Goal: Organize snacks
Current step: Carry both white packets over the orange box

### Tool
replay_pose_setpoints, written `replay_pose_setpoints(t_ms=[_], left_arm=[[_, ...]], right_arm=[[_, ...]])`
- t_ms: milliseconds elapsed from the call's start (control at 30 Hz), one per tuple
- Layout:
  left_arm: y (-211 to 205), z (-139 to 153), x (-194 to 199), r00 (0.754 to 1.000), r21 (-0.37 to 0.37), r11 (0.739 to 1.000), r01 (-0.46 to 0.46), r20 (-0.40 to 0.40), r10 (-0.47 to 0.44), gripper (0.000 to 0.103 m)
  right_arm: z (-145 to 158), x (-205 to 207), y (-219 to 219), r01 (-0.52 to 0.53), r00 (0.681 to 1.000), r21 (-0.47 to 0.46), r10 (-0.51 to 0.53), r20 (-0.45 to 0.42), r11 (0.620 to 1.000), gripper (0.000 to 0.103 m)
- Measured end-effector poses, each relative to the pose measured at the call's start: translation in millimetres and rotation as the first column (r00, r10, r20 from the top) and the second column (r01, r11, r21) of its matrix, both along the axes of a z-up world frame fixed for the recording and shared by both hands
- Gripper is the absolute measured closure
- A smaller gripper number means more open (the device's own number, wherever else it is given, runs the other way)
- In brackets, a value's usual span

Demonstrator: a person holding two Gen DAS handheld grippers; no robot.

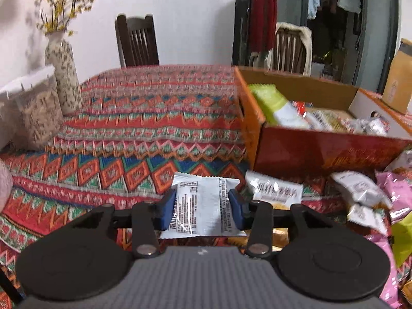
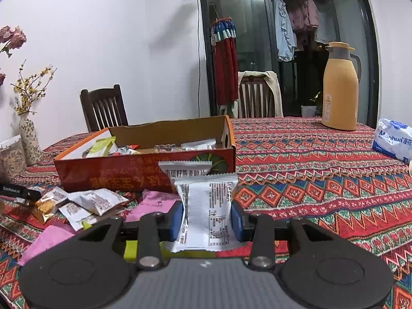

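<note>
Right wrist view, patterned tablecloth, white wall, right hand-held gripper seemingly clamping white packet.

Counting here: one orange box, two wooden chairs, one yellow thermos, one vase, and each gripper's gripping one white packet.

A home dining room: a surface draped in a red patterned cloth, with wooden dining chairs drawn up at its far edge against a white wall. A vase of yellow blossoms stands near the far left corner, a yellow thermos jug toward the far right. Behind glass sliding doors, laundry hangs on a balcony.
</note>
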State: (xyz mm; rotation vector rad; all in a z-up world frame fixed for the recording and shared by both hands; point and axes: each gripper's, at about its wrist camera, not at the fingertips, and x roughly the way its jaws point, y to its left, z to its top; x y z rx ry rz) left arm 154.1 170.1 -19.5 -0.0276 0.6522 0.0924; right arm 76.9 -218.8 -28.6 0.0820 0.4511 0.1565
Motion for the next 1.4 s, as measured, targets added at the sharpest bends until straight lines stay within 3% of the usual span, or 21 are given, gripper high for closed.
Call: replay_pose_setpoints(t_ms=[467,800,967,1100,1400], left_arm=[[-28.7,61.8,10.1,0.98,-0.048,0.997,0.065,0.189,-0.055,0.058],[-65.7,91.7,63.8,0.964,-0.074,0.994,0.08,0.26,-0.058,0.058],[-80.0,89.9,97.2,0.959,-0.081,0.996,0.043,0.281,-0.018,0.058],[-84.9,71.0,111.6,0.955,-0.069,0.997,0.023,0.296,-0.001,0.058],[-84.9,45.7,124.6,0.975,-0.055,0.998,0.013,0.221,0.0,0.058]], right_arm=[[37.5,38.1,22.8,-0.053,0.992,0.001,0.052,0.111,0.999,0.065],[77.6,104.8,46.9,-0.088,0.976,-0.016,0.09,0.196,0.996,0.065],[77.8,143.7,53.2,-0.101,0.976,-0.003,0.099,0.196,0.995,0.065],[61.6,160.0,54.3,-0.103,0.982,0.003,0.102,0.157,0.995,0.065],[39.5,171.3,59.9,-0.12,0.99,0.0,0.12,0.076,0.993,0.065]])
